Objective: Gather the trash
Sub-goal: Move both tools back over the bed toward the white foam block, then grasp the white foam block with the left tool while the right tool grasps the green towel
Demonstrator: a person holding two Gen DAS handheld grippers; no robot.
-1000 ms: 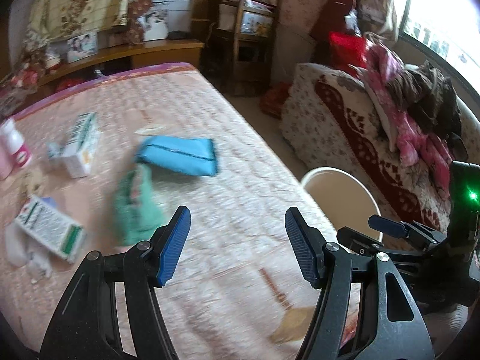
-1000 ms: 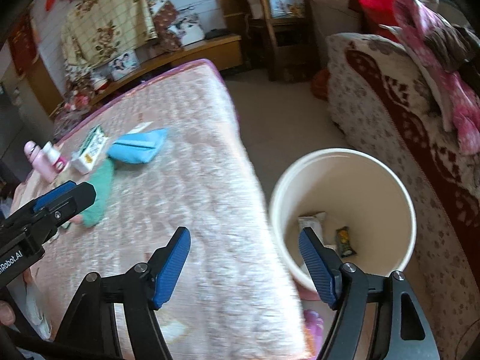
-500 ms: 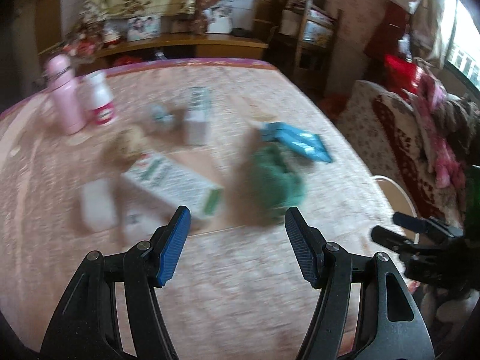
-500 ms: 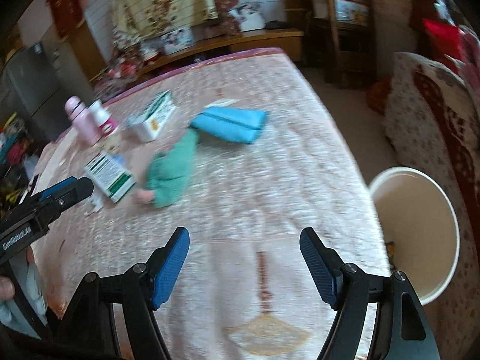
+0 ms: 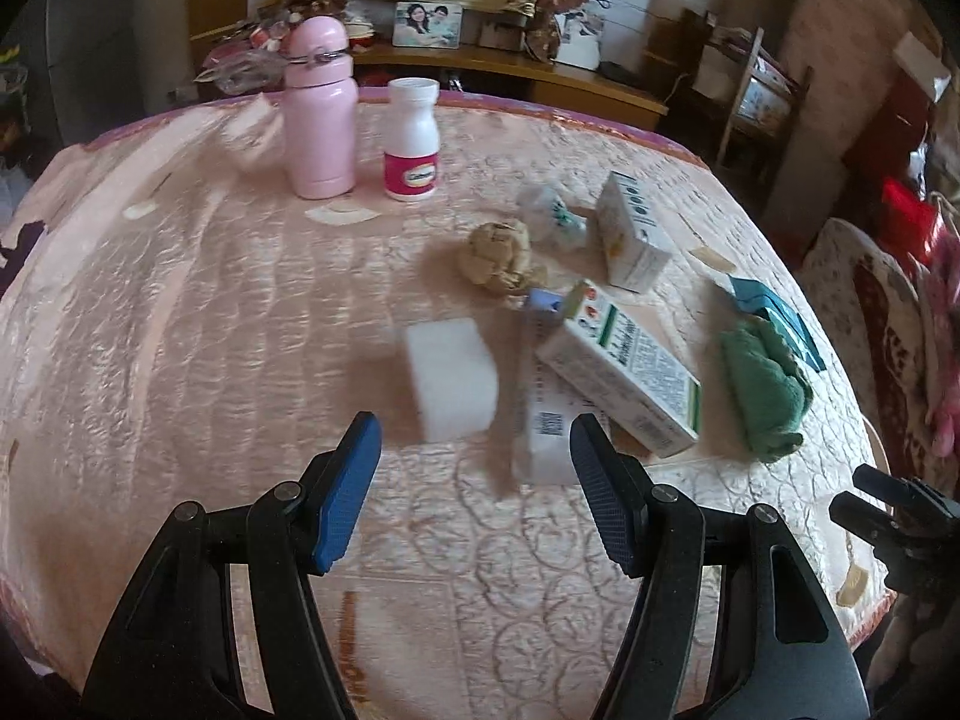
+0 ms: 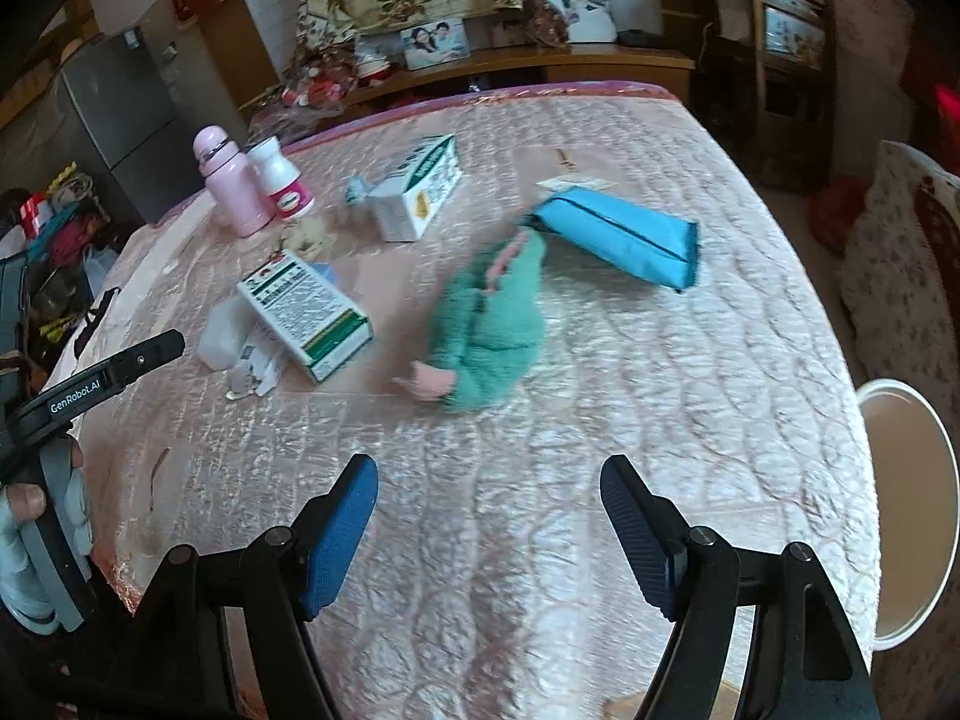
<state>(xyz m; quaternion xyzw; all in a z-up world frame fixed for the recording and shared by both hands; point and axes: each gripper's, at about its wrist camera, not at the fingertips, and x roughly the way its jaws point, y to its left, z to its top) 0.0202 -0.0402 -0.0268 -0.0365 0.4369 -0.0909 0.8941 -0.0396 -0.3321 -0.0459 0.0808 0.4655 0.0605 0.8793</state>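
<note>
Both tongs are released and hold nothing. The left tongs (image 5: 474, 468) hang over the near part of the bed (image 5: 180, 312), lined up with the white foam block (image 5: 451, 381) just beyond their tips; the right tongs (image 6: 489, 513) hover over bare quilt, with the cream bin (image 6: 912, 534) on the floor off the bed's right edge.

The step in hand looks like picking the next scrap. The foam block is the nearest candidate, so the left tongs should come straight down with one pad on each short side and close gently, since foam will likely squash. Beside it on the right lies a flat paper slip (image 5: 549, 438), partly under the green-and-white carton (image 5: 621, 369); the tongs should keep clear of both.

The block's long axis runs near to far, roughly along the tongs' own line, so no wrist roll seems needed. The carton lies flat, its long axis slanting from far left to near right. The crumpled paper ball (image 5: 498, 252) sits farther back
</note>
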